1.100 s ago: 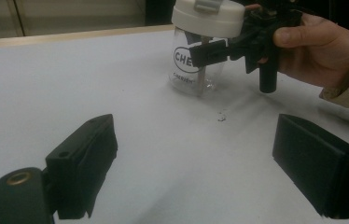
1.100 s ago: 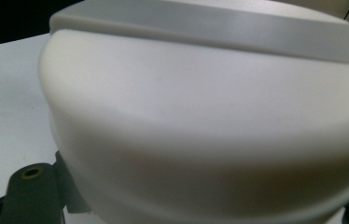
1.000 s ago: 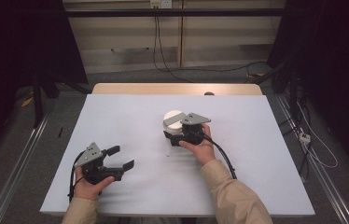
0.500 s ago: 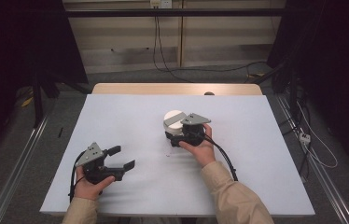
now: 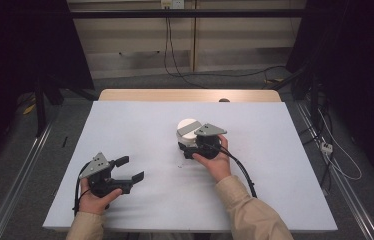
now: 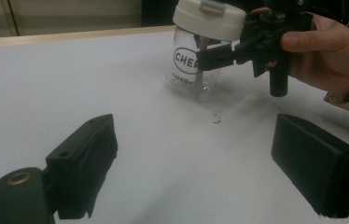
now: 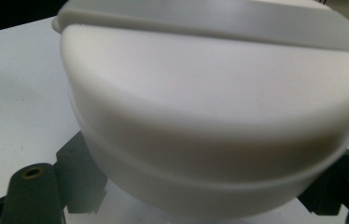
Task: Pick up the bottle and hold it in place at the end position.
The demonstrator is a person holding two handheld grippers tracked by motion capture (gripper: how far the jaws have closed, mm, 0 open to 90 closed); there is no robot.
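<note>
Little had shifted since earlier frames: both hands sat almost where they were. Right gripper jaws had just been opening, then closing again, with jar between them. Jaws now clamped on clear jar just under its white lid, one pad each side of glass body. Jar stood upright on white table, a little right of centre, print on its side partly readable. Left gripper rested near front-left edge, well apart from jar, jaws spread wide, nothing between them.

White table, small dark specks, perhaps crumbs; floor cables.
</note>
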